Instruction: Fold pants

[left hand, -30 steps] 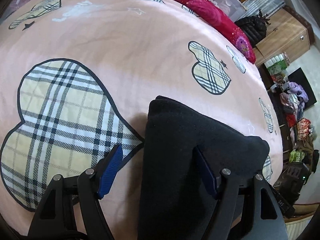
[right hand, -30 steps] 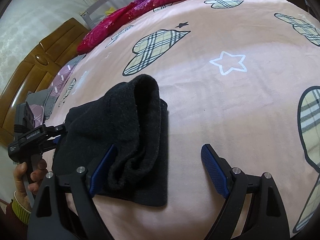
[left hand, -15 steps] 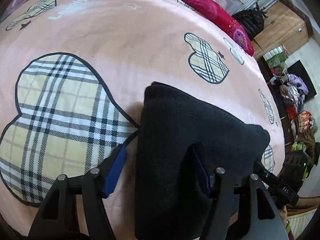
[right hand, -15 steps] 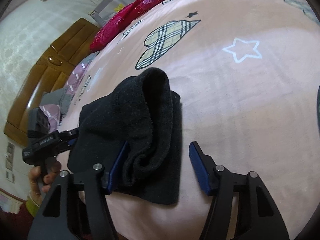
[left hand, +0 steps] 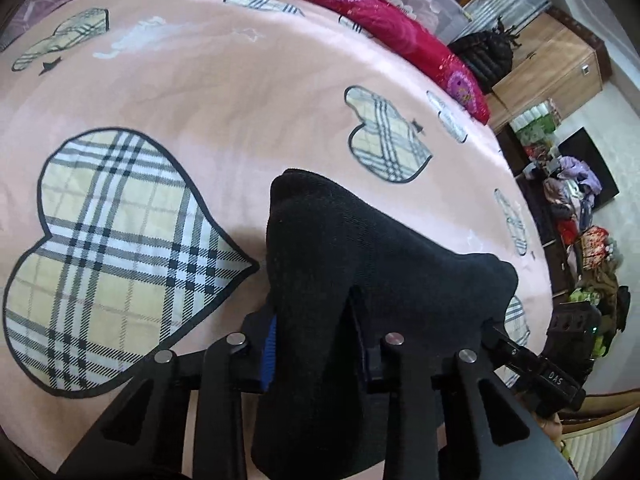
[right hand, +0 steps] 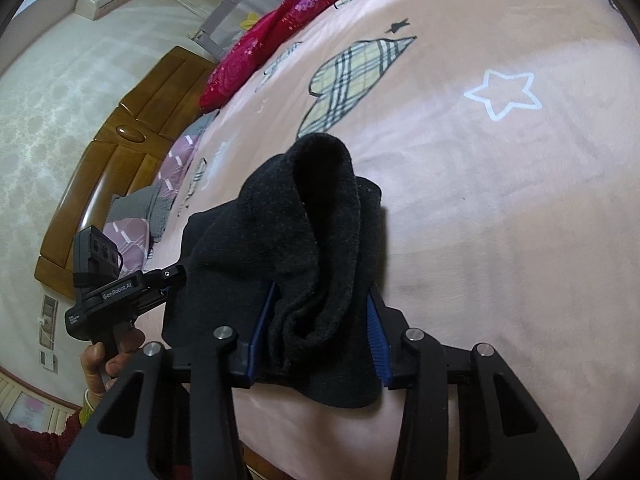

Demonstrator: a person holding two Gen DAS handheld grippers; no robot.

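Closing on black cloth from both ends, the two grippers each have a bunch of the folded pants [left hand: 360, 272] between their blue pads. The left gripper [left hand: 316, 332] has its jaws drawing together around a raised ridge of the fabric, which fills the gap and presses against both pads. The right gripper [right hand: 320, 328] is likewise narrowing its jaws on a thick rolled edge of the pants [right hand: 304, 232], the cloth squeezed between the two pads. In the right wrist view the left gripper [right hand: 168, 276] shows at the far side of the bundle, held by a hand [right hand: 108, 356] low at the left. The pants lie in a compact dark heap near the front edge of a pink bedspread [left hand: 240, 92] printed with plaid hearts [left hand: 116, 248] and a white star [right hand: 504, 92]. A red quilt [left hand: 384, 24] runs along the far side of the bed, and a wooden headboard [right hand: 120, 168] stands beyond it.
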